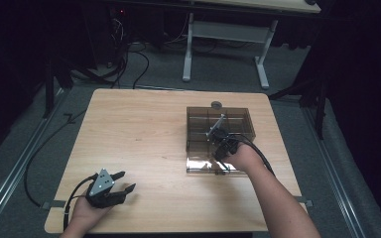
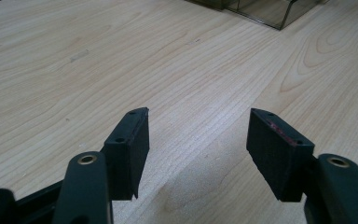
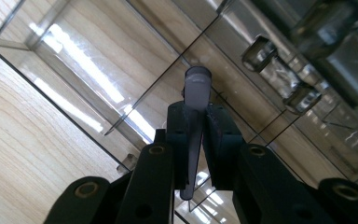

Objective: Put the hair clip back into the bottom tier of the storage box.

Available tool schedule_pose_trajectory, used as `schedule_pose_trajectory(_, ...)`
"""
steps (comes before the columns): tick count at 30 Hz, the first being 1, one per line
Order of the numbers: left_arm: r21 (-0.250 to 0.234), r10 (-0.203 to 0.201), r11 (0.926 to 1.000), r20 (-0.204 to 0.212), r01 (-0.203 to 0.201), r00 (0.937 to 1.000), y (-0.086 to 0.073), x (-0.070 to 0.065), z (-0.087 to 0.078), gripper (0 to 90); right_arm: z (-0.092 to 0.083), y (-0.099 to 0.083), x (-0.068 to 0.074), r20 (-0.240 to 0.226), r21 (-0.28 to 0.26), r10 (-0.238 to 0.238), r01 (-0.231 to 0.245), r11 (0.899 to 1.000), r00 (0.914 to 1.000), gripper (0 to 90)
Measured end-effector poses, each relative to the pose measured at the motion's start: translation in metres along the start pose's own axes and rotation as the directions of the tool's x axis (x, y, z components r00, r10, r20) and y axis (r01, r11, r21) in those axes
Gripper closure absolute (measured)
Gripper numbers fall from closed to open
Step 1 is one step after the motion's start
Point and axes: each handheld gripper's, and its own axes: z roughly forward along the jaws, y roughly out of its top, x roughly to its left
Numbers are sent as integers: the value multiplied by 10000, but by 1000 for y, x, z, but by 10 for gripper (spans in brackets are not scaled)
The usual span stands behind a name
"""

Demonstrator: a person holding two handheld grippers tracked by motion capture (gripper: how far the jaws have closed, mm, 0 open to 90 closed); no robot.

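I held a thin grey stick (image 3: 193, 135) tight in the right hand-held gripper (image 3: 195, 140). Its two black jaws were squeezed together on the stick, one on each side, so it could not slip out. The stick had a round, wider end (image 3: 197, 84) that poked out past the jaws, and it pointed at the clear brown box (image 1: 243, 121) on the far right part of the tabletop (image 1: 144, 144). The box had little rooms inside, split by thin walls, and I think I kept the stick over them because it was meant to go into one of them. I could not tell which room it was aimed at. The flat clear lid (image 1: 201, 166) lay open on the near side of the box, so the way in from above was free. Some small clear cups (image 3: 261, 53) sat in the rooms farther off. My left hand-held gripper (image 1: 121, 191) lay low at the near left corner of the tabletop, well apart from the box. Its jaws were spread wide with nothing but bare wood between them. I think it rested there to keep out of the way.
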Motion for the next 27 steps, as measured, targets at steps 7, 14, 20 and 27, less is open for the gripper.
schedule_pose_trajectory(7,50,3,10000,16,-3,10000,0,0,0,395,4,0,2,-9,-103,-540,540,9985,9985,811)
schedule_pose_trajectory(14,27,7,10000,12,-7,10000,0,0,0,395,12,0,4,-53,91,-343,343,9994,9994,808)
schedule_pose_trajectory(20,44,8,10000,16,-8,10000,0,0,0,395,20,-1,1,-440,128,-198,204,9997,9988,737)
schedule_pose_trajectory(27,77,23,10000,26,-23,10000,0,0,0,394,15,0,3,-431,-96,-2,-3,10000,9991,737)
